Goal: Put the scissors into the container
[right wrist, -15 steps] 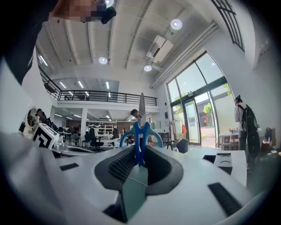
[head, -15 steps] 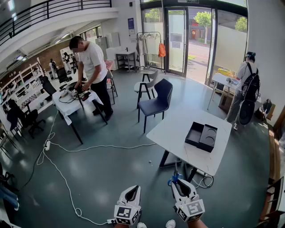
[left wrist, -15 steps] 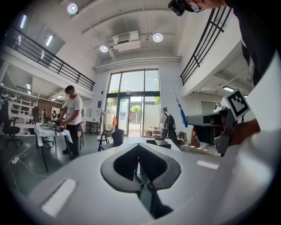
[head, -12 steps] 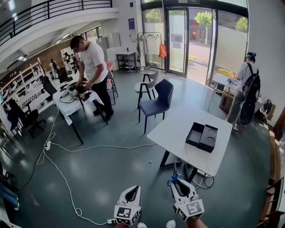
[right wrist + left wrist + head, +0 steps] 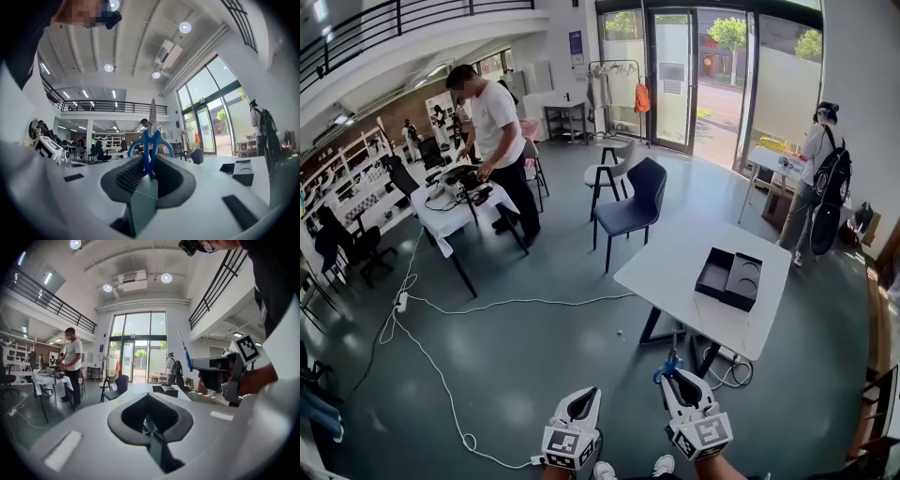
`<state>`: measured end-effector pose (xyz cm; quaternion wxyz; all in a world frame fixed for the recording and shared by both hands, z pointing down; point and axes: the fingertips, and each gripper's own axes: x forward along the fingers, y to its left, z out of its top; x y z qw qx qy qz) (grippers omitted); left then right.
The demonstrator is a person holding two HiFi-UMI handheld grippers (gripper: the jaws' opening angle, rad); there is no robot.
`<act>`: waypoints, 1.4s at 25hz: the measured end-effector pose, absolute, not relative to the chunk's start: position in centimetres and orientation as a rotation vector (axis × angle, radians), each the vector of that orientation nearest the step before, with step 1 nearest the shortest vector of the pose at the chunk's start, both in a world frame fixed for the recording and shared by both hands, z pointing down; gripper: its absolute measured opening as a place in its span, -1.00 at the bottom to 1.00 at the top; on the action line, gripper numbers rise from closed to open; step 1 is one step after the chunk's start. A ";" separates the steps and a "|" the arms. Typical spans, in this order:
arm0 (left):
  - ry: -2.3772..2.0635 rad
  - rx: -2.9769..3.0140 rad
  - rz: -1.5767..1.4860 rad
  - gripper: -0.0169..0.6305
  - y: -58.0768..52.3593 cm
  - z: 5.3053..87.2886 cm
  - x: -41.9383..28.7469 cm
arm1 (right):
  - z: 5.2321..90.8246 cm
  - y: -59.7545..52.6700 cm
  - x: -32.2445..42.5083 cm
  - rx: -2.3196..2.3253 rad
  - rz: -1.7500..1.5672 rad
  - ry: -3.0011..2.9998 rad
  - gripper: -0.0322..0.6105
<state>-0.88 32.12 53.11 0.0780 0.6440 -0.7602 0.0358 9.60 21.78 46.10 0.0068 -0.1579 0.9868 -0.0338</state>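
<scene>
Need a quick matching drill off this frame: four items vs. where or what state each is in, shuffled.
Items:
1. scissors
2. container
3. left gripper
4. chair

Places or states:
A. on the white table
B. shut, nothing between the jaws
C. clamped in the right gripper, blue handles
D. on the floor beside the table, dark blue

Pairs: 1-C, 2-A, 3-B, 4-D
</scene>
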 end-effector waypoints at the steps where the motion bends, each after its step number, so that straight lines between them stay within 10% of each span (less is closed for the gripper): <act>1: -2.275 1.932 0.105 -0.93 32.3 53.1 -1.1 | 45.8 21.9 9.5 -0.495 -0.121 3.073 -0.67; 35: -2.326 1.864 0.093 -0.93 21.0 52.8 -7.2 | 45.7 9.8 4.2 -0.490 -0.109 3.082 -0.67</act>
